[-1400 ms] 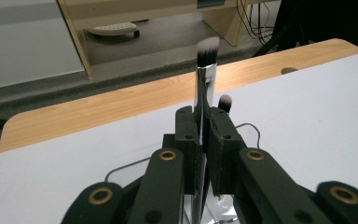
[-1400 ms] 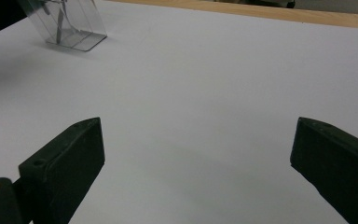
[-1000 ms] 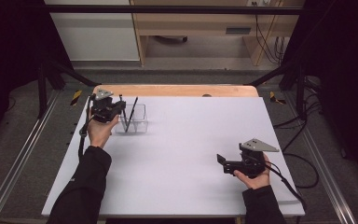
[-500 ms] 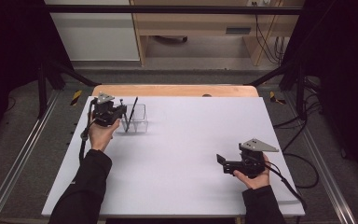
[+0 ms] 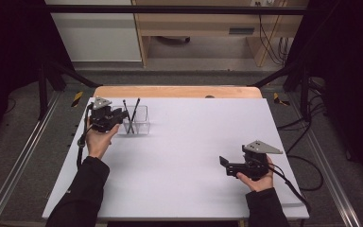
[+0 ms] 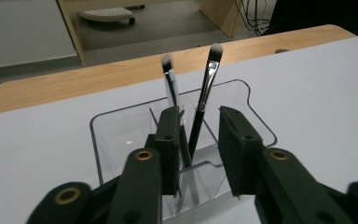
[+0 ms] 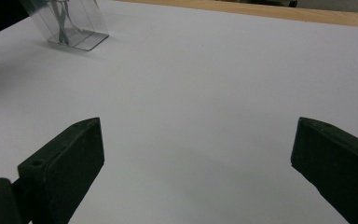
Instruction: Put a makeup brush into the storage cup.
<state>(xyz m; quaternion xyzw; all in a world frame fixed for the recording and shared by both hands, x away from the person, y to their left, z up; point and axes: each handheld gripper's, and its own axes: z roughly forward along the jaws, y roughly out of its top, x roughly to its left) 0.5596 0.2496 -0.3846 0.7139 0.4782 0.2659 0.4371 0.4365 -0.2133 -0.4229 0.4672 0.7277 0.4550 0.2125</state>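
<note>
A clear plastic organizer [image 5: 141,122] [image 6: 121,135] [image 7: 74,23] stands at the far left of the white table [image 5: 194,142]. Two black makeup brushes stand in it, crossing each other: one with a silver ferrule [image 6: 170,84] [image 5: 126,116] and one leaning right [image 6: 209,74] [image 5: 135,111]. My left gripper [image 5: 122,116] [image 6: 203,140] sits right at the organizer's near wall, jaws a little apart, with the brush handles showing in the gap and untouched. My right gripper [image 5: 224,163] [image 7: 200,158] hovers low over bare table at the front right, jaws wide, nothing between them.
A strip of wooden tabletop [image 5: 179,91] runs along the far edge. Beyond it stand a white cabinet [image 5: 94,33] and a wooden desk [image 5: 203,23]. Cables [image 5: 307,165] lie on the floor at the right, and metal rails [image 5: 19,165] flank the table.
My left gripper has drawn back a little toward the person from the organizer, and two brushes now stand in it. The right gripper has stayed in place.
</note>
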